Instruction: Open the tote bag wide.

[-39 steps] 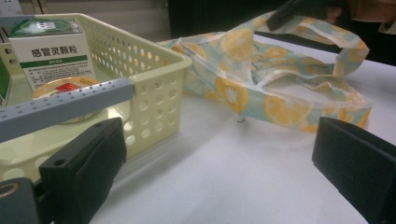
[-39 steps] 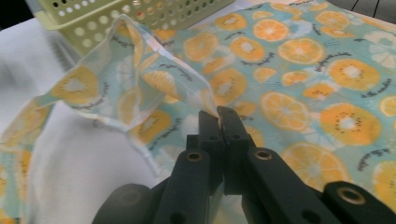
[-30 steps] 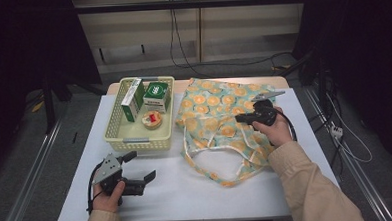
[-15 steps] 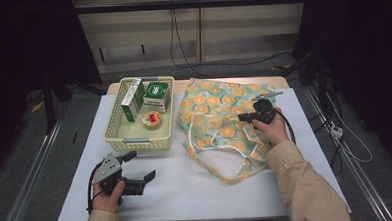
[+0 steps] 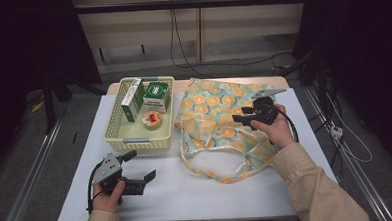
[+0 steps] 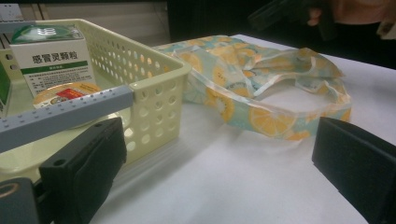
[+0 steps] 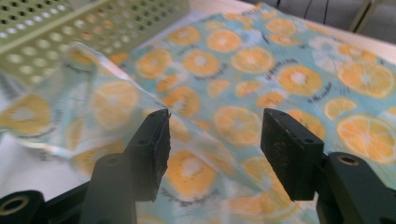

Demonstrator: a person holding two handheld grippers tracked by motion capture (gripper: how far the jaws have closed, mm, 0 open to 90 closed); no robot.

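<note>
Black left gripper [image 5: 136,168]: held low near the near-left corner of the white table [image 5: 197,195]; jaws spread, nothing between them.
Orange-print bag [image 5: 224,124]: laid flat over the right half, handles looped toward the near edge, left hem just beside the basket [image 5: 115,129].
Right gripper [image 5: 248,116]: over the bag's far right; jaws have just been opening, fabric between the pads unpressed.
Step advice: one layer at the mouth is best pinched and lifted gently.
Open room: near edge and right margin; basket side is tight.
</note>
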